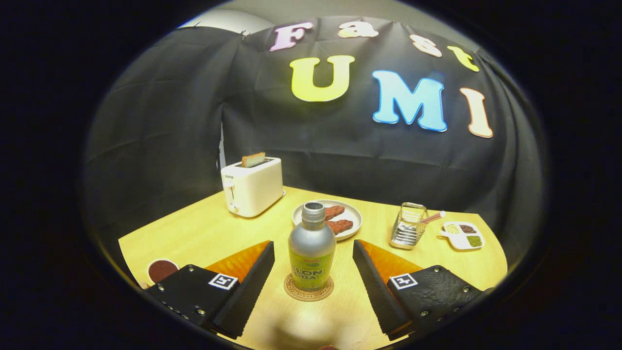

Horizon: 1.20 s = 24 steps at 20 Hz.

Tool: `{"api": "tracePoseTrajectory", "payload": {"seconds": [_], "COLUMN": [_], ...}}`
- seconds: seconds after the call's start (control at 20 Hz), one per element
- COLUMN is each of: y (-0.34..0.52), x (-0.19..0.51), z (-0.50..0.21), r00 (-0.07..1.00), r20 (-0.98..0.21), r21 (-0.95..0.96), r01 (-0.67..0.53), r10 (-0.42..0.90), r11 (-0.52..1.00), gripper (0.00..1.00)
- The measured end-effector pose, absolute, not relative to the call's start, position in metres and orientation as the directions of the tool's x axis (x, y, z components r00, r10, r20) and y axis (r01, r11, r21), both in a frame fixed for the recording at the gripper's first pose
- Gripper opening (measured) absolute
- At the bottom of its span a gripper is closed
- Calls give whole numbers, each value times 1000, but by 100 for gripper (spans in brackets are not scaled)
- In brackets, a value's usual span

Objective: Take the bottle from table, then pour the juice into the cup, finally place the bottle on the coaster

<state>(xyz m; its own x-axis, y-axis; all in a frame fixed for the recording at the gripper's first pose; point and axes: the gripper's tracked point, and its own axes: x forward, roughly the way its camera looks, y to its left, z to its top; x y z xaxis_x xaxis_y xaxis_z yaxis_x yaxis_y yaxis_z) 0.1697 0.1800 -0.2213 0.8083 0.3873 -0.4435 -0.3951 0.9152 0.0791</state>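
Bottle (311, 247) of juice, silver with a green label and no cap on its open neck, stands upright on a round cork coaster (308, 290) on a light wooden table (204, 233). Seen from the gripper view, the bottle sits between the two fingers of the gripper (313, 256), which are spread wide. Neither finger touches the bottle; a clear gap of bare table shows on each side of it.

Near the finger on the left, at the table's edge, stands a cup (162, 270) holding a dark reddish liquid, well apart from the bottle.

Beyond the bottle, just behind its neck, lies a pale round plate (351, 210) with two reddish-brown pieces of food (336, 219) on it. Farther back and to the left stands a white toaster (251, 186) with a slice of toast (253, 159) sticking up out of its slot.

Beyond the finger on the right stands a clear glass container (408, 226) with a thin stick-like thing leaning out of it. Just beside that lies a small white divided dish (463, 235) with green, brown and pale contents in its separate compartments.
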Motion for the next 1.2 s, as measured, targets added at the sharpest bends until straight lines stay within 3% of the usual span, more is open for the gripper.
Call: {"api": "tracePoseTrajectory", "payload": {"seconds": [0.55,1.2], "y": [129,118], "x": [130,63], "z": [-106,-28], "r00": [931,985], "r20": [-314,-145], "r21": [42,25], "r01": [-182,-95], "r10": [186,98], "r11": [982,995], "gripper": [98,98]}}
